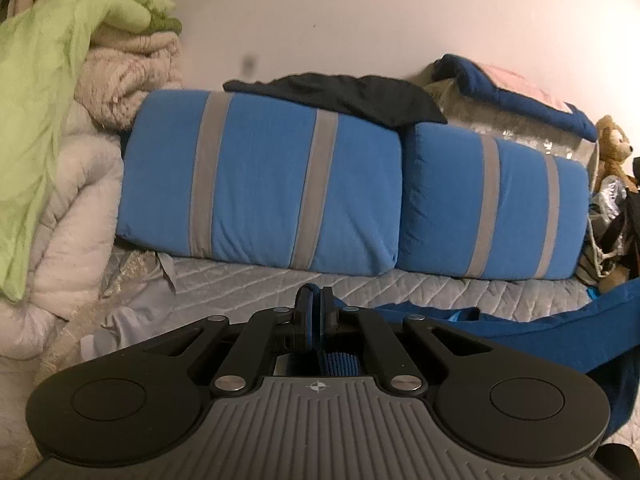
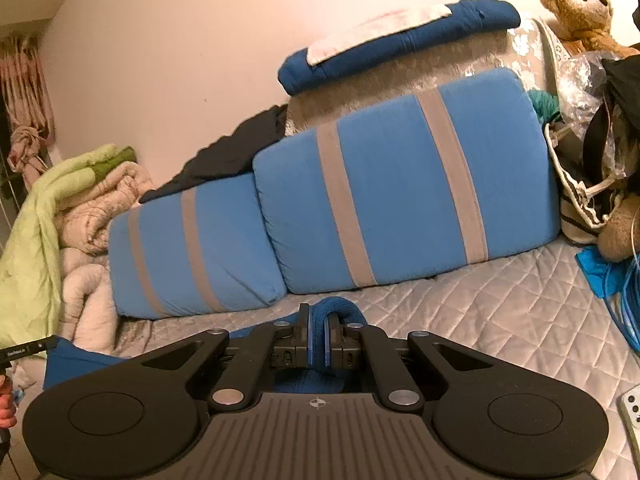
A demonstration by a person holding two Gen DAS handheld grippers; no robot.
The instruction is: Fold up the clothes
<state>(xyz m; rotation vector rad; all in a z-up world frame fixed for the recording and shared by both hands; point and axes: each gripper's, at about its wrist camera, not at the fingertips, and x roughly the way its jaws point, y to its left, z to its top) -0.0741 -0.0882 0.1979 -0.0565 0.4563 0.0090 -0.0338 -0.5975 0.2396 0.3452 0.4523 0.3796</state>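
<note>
**Both grippers pinching blue garment, lifted over bed**

Left gripper (image 1: 316,300): jaws nearly closed, thin edge of the blue garment (image 1: 560,344) pinched between the pads. In the left wrist view the cloth trails off to the right and sags below the gripper over the quilted bed cover (image 1: 440,288). Right gripper (image 2: 318,320): jaws closed down on a thicker bunched roll of the same garment (image 2: 332,308), fabric bulging out above the fingertips. More blue cloth shows at lower left of the right wrist view, beside a bit of the other handheld tool and the person's hand (image 2: 6,404).

Step judged: garment held at two points, probably spreading or lifting it ahead of a fold. Fold progress can't be told; most of the cloth is hidden under the grippers.

To do it well: pull the grippers apart until the held edge is taut, keep them level, lay it flat on the open quilt in front of the striped blue cushions (image 1: 260,184). The right grip looks bunched, so it may need a regrip on a single layer or the crease will come out lumpy. The left pinch is thin and could slip if tugged hard.
</note>
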